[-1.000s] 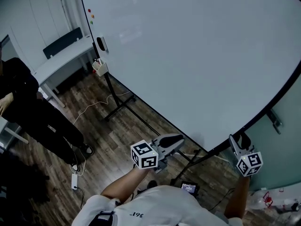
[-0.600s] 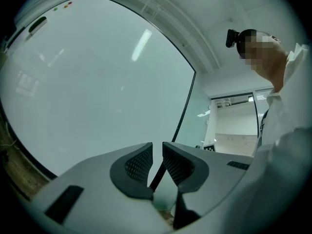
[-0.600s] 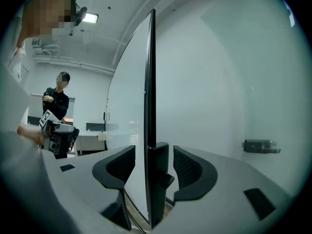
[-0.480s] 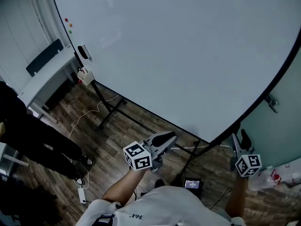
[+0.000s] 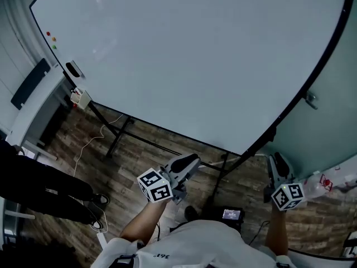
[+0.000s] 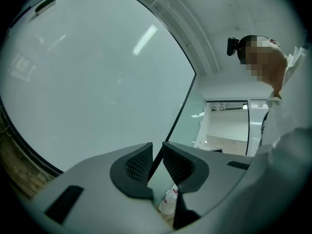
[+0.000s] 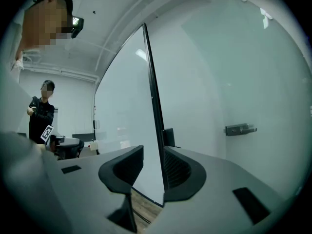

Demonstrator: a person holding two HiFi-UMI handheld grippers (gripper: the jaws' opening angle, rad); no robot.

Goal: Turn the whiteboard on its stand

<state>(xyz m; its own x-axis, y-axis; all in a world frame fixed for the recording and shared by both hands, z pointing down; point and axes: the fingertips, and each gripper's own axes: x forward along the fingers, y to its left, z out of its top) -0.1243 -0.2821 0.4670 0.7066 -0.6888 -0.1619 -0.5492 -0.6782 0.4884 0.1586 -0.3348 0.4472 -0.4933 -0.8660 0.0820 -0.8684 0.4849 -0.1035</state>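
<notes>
The big whiteboard (image 5: 189, 60) in its black frame fills the head view, on a black stand (image 5: 114, 138). My right gripper (image 5: 277, 165) is just right of the board's lower right corner. In the right gripper view the board's black edge (image 7: 152, 106) runs between the jaws of the right gripper (image 7: 154, 165), close to the right pad and apart from the left one; the jaws are closing. My left gripper (image 5: 186, 163) hangs below the board's bottom edge, touching nothing. Its jaws stand a narrow gap apart in the left gripper view (image 6: 157, 160), nothing between them.
A person in dark clothes (image 5: 39, 188) stands at the left beside a white desk (image 5: 33, 102). A cable (image 5: 95, 135) lies on the wood floor. A small lit device (image 5: 230, 213) is near my feet. A glass wall with a handle (image 5: 309, 99) is behind the board's right edge.
The head view has swung, so the board sits further left and higher in the picture. Both grippers stay under the board's lower right part; the right one is now beside the corner.
</notes>
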